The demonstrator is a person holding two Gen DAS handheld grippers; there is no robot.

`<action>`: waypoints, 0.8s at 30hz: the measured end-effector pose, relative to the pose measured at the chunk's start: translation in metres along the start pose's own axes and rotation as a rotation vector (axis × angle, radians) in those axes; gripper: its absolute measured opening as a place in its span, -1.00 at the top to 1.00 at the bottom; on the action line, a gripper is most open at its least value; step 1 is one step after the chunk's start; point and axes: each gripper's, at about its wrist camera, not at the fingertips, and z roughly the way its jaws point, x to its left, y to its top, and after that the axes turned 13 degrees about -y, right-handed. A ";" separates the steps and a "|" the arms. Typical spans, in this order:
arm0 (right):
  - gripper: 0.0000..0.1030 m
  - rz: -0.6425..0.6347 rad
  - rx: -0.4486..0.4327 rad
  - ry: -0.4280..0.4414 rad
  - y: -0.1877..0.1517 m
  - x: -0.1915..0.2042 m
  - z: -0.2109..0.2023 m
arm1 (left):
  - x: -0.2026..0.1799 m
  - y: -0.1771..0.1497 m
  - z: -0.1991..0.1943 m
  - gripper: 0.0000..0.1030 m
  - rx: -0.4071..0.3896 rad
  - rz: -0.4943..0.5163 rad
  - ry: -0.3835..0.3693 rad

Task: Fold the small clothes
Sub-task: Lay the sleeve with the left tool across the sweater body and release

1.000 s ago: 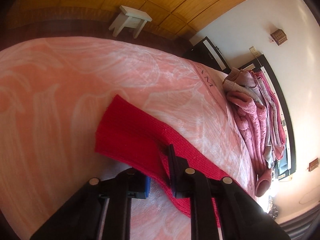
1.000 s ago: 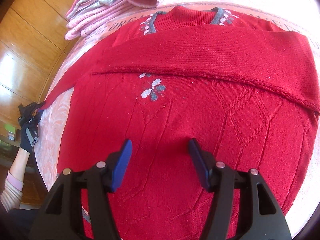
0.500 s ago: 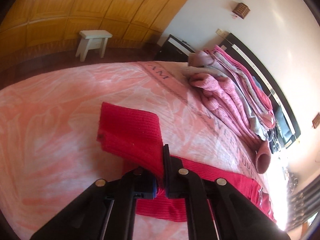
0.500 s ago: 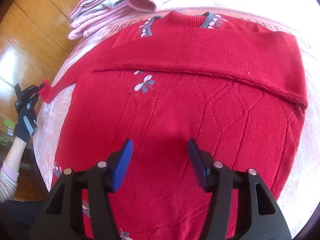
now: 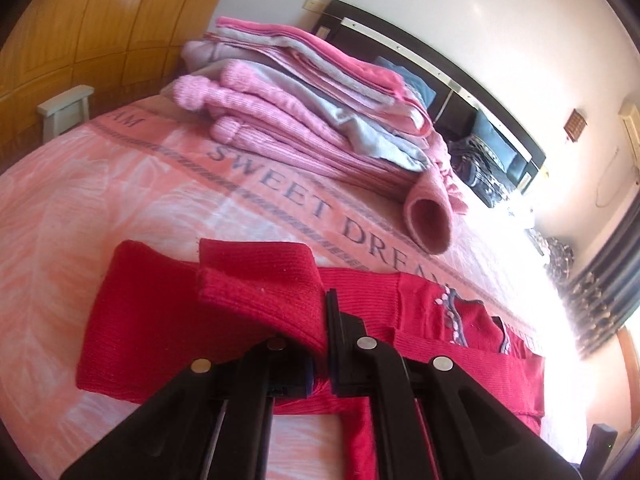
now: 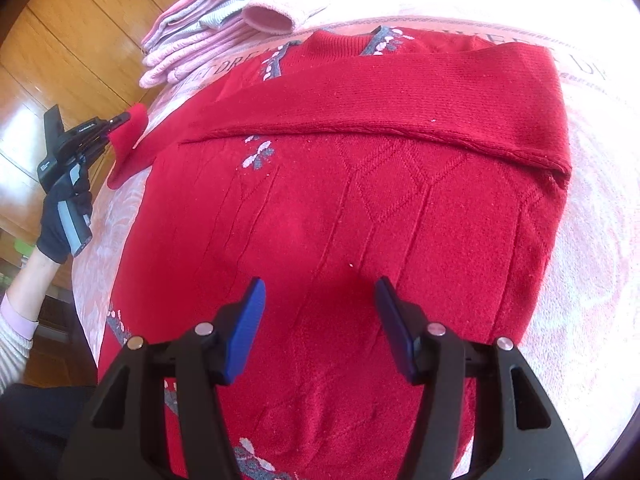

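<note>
One red knit sweater (image 6: 340,208) lies flat on the pink bedspread (image 6: 592,208), filling the centre of the right wrist view, collar toward the top of the frame. One of its sleeves (image 6: 400,96) is folded across the chest, running from the right edge toward the left; the other sleeve's cuff (image 5: 256,288) is lifted at the left edge of that view. Two grippers. Left gripper (image 5: 320,340): jaws pressed together on the cuff, red knit bunched between them, the cuff doubled over just above the fingers in the lower centre of the left wrist view. In the right wrist view it shows at centre left, held by one black-gloved hand (image 6: 64,216), wrist bare, a pale sleeve at the lower left edge. Right gripper (image 6: 320,320): jaws spread wide, blue pads (image 6: 246,328) apart, nothing between them, poised over the sweater's lower body in the lower centre of frame; contact with the knit cannot be told. One stack of folded pink and grey clothes (image 5: 312,112) sits beyond the collar, upper centre of the left view. One pale stool (image 5: 64,112) stands at the left edge by wood panelling.
</note>
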 end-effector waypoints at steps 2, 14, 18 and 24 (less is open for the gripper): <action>-0.11 0.013 -0.002 0.005 -0.002 -0.006 -0.002 | -0.022 -0.005 0.014 0.91 0.024 0.033 -0.017; -0.11 0.048 -0.011 0.002 -0.009 -0.032 -0.009 | -0.130 -0.060 0.091 0.91 0.160 0.143 -0.104; -0.11 0.055 -0.012 0.005 -0.014 -0.040 -0.010 | -0.160 -0.078 0.106 0.91 0.178 0.153 -0.141; -0.11 0.077 -0.015 0.016 -0.022 -0.055 -0.015 | -0.205 -0.101 0.123 0.91 0.196 0.173 -0.206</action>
